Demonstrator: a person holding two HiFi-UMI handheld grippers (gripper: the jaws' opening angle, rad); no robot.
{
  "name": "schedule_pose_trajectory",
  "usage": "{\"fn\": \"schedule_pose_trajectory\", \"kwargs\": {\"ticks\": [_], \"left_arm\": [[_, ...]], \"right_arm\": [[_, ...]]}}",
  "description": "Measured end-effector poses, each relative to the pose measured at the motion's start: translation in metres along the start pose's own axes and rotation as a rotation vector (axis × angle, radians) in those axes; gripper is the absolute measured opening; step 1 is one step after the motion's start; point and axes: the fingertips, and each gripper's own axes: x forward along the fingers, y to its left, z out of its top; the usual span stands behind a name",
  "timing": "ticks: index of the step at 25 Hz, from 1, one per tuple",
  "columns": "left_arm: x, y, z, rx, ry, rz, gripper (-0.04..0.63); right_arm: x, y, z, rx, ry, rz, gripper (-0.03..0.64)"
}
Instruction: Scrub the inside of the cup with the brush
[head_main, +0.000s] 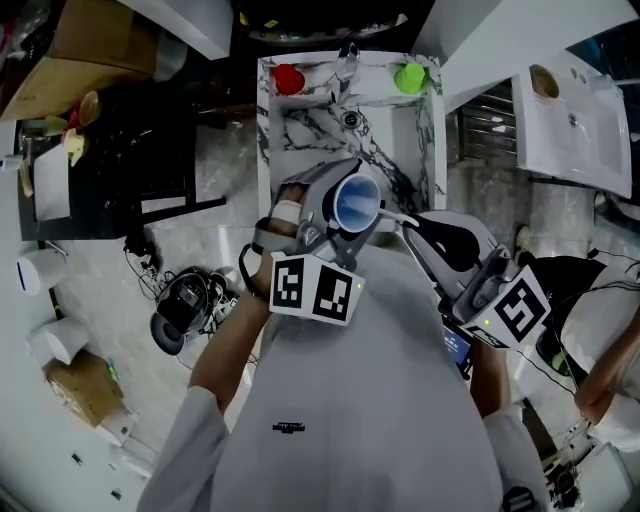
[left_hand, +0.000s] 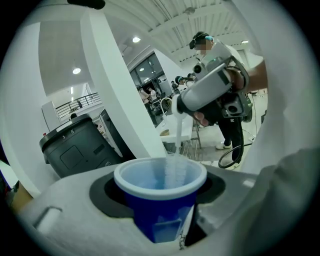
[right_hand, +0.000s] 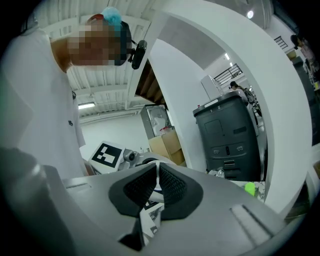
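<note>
The left gripper (head_main: 350, 215) is clamped round the blue cup (left_hand: 161, 200). Its jaws are parted just as wide as the cup's body, and they hide the cup's lower wall and base. The right gripper (right_hand: 156, 189) has its jaws all but together, pinching the thin white handle of the brush (left_hand: 177, 137). In the right gripper view only a sliver of that handle shows between the dark ribbed pads (right_hand: 172, 187), and the cup is out of sight behind them.

The brush's working end is hard to make out (a pale, see-through smear reaching down past the rim into the cup). I cannot tell whether it touches the wall or the bottom.

The cup is deep blue outside, with a pale rim and a lighter blue inside, and its mouth is turned up toward the head camera. From the head view it is held over the near edge of a marbled white sink (head_main: 272, 120). A red thing (head_main: 289, 79) and a green thing (head_main: 409, 78) sit at the sink's far corners.
</note>
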Motion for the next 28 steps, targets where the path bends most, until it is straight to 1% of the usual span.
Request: {"fn": "schedule_pose_trajectory", "kwargs": {"ticks": [5, 9, 13, 17, 20, 23, 26, 28], "left_arm": [[0.001, -0.006, 0.0, 0.01, 0.003, -0.008, 0.308], [0.002, -0.011, 0.0, 0.02, 0.006, -0.013, 0.308], [-0.001, -0.015, 0.002, 0.023, 0.0, -0.021, 0.308], [-0.002, -0.013, 0.003, 0.018, -0.008, -0.011, 0.308], [-0.005, -0.012, 0.004, 0.015, -0.012, -0.006, 0.308], [-0.006, -0.01, 0.003, 0.014, -0.011, -0.004, 0.308], [-0.006, -0.007, 0.001, 0.014, -0.01, -0.005, 0.308], [-0.005, -0.004, 0.0, 0.01, -0.009, -0.003, 0.308]], "right_arm": [[0.005, 0.022, 0.0, 0.004, 0.007, 0.078, 0.025], [0.012, 0.026, 0.01, 0.015, -0.026, 0.098, 0.025], [0.018, 0.018, 0.026, -0.059, -0.078, 0.069, 0.025], [0.019, 0.003, 0.03, -0.069, -0.096, 0.029, 0.025], [0.015, -0.006, 0.023, -0.079, -0.072, -0.009, 0.025], [0.011, -0.009, 0.016, -0.07, -0.043, -0.023, 0.025], [0.01, -0.005, 0.008, -0.07, -0.007, -0.013, 0.025], [0.013, 0.002, 0.004, -0.066, 0.011, 0.012, 0.025]]}}
